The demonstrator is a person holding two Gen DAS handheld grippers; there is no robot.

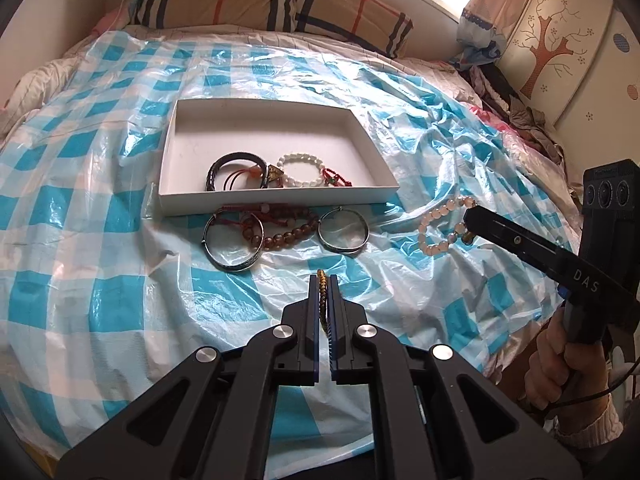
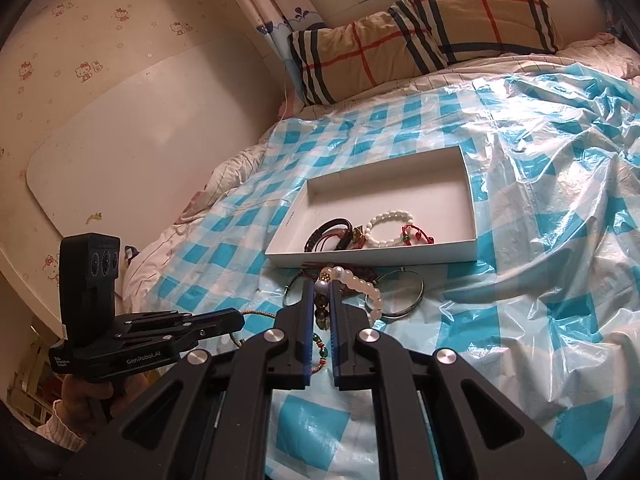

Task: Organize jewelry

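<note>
Jewelry lies ahead of both my grippers: a white tray [image 1: 276,194] holding a black bangle [image 1: 236,168] and white bead bracelet [image 1: 302,170]. My left gripper [image 1: 323,280] is pinched nearly closed on a thin braided bracelet [image 1: 322,296]. My right gripper [image 2: 321,286] clamps a pale pink bead bracelet [image 2: 360,284].

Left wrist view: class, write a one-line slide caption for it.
Left gripper clamps a thin beaded bracelet before the white tray; right gripper lifts a pale bead bracelet.
</note>
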